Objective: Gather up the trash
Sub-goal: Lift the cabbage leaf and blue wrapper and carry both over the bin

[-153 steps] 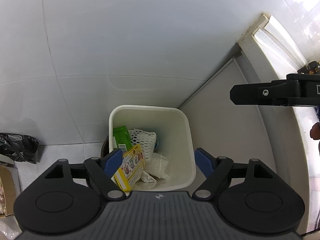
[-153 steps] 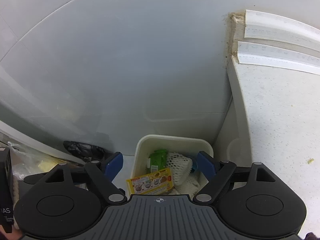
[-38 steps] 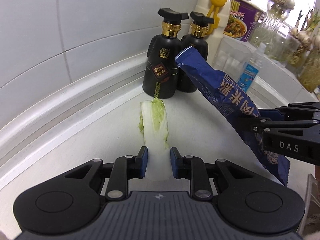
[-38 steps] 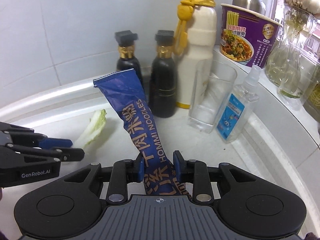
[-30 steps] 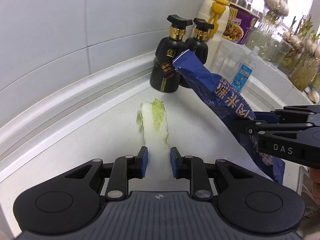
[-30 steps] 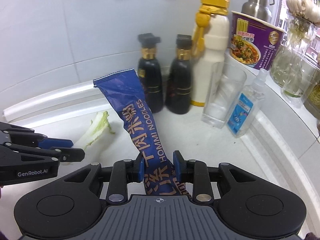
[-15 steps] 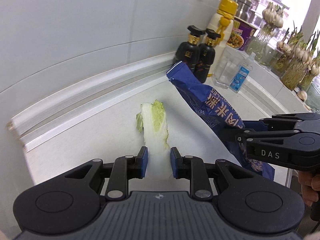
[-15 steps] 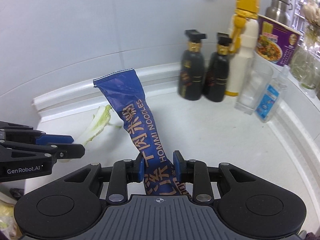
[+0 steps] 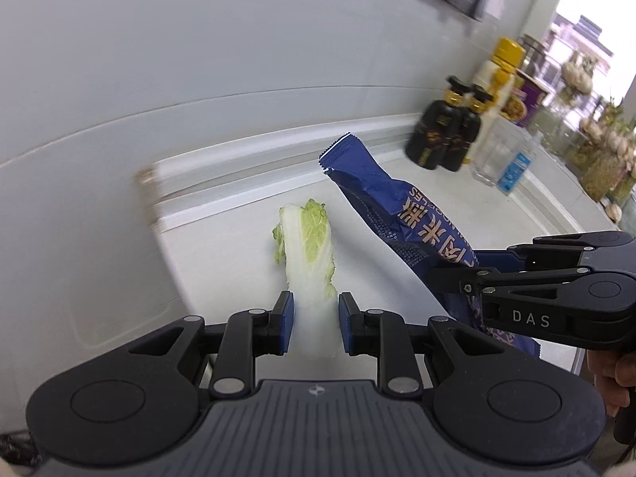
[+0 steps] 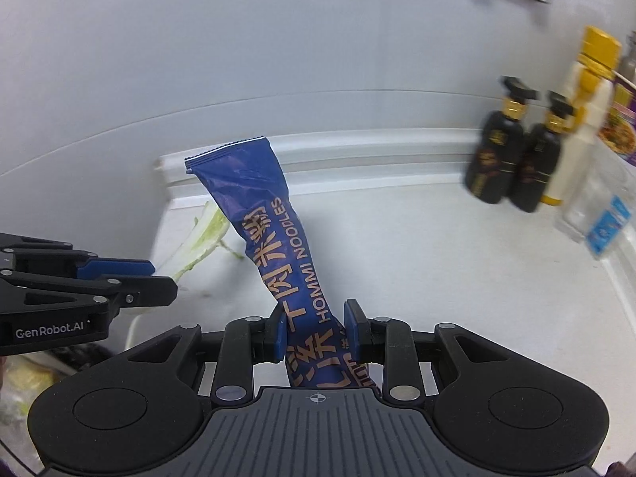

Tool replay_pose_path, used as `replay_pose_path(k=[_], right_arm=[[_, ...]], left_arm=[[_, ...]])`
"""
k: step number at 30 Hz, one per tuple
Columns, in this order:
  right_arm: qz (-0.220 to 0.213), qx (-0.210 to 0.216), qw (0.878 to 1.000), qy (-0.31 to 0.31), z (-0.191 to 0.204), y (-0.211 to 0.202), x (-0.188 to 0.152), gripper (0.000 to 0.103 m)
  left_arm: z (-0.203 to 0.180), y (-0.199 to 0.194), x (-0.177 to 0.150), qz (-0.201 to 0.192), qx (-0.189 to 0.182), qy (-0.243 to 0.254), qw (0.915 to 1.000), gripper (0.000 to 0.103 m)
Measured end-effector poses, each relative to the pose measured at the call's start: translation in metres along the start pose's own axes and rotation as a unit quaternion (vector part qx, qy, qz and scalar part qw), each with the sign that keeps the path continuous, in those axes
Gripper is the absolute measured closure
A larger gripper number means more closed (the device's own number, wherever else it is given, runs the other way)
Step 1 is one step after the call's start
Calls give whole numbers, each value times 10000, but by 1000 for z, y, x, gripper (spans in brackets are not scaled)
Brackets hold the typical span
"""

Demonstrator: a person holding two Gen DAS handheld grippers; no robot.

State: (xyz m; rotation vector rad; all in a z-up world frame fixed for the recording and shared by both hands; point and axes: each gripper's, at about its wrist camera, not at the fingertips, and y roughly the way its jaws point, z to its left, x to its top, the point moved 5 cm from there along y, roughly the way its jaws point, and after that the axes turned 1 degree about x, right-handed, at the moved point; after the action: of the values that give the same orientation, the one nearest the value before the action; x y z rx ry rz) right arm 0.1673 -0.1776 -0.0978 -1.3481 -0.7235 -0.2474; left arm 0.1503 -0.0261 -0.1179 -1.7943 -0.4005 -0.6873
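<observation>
The left gripper (image 9: 316, 328) is clamped on the white stem end of a cabbage leaf (image 9: 308, 254), its blue pads (image 9: 287, 324) pressing the stem from both sides. The leaf sticks out ahead of the gripper, pale green and frilled at its far tip, and is carried above the white worktop (image 9: 397, 183) near that surface's left end, where the raised back ledge (image 9: 238, 167) stops at a chipped corner. Seen from the right wrist, the same leaf (image 10: 198, 244) projects from the left gripper (image 10: 155, 274) over the worktop's (image 10: 437, 262) left edge.

The right gripper (image 10: 316, 332) is closed on a blue noodle wrapper (image 10: 274, 238), gripping it low on its length, so that most of the wrapper rises ahead of the fingers and tilts toward the upper left. Its serrated top edge stands free in the air, in front of the ledge (image 10: 357, 151). Gold lettering runs along the wrapper. From the left wrist view the wrapper (image 9: 397, 214) leans up and away from the right gripper (image 9: 433, 278), just beside the leaf but not touching it. Part of a hand (image 9: 612, 373) shows behind that gripper, at the picture's right edge.

At the far right end of the worktop, against the wall, stand two black bottles (image 10: 512, 163) with gold collars, a tall white bottle with a yellow cap (image 10: 584, 119), a clear glass (image 9: 491, 155) and a small spray bottle with a blue label (image 9: 514, 167). These are blurred. A grey tiled wall (image 9: 198, 59) rises behind the ledge.
</observation>
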Motion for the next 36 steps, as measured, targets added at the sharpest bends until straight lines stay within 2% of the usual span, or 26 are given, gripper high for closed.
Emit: replay_pose_path(k=[6, 12, 23, 29, 36], right_arm=[[169, 267, 9993, -218, 52, 7, 4, 76], [380, 493, 9976, -314, 99, 18, 5, 76], [1019, 958, 9895, -353, 192, 56, -9, 76], [1727, 980, 9800, -145, 232, 100, -37, 76], [2842, 524, 9573, 76, 244, 169, -73, 75]], left_arm=[[40, -18, -19, -38, 172, -447, 9988, 81], [88, -32, -42, -38, 426, -1010, 9940, 81], [152, -25, -97, 329, 778, -1694, 9819, 81], [180, -11, -130, 619, 886, -2064, 9725, 81], [196, 30, -157, 1006, 795, -2303, 9646, 81]])
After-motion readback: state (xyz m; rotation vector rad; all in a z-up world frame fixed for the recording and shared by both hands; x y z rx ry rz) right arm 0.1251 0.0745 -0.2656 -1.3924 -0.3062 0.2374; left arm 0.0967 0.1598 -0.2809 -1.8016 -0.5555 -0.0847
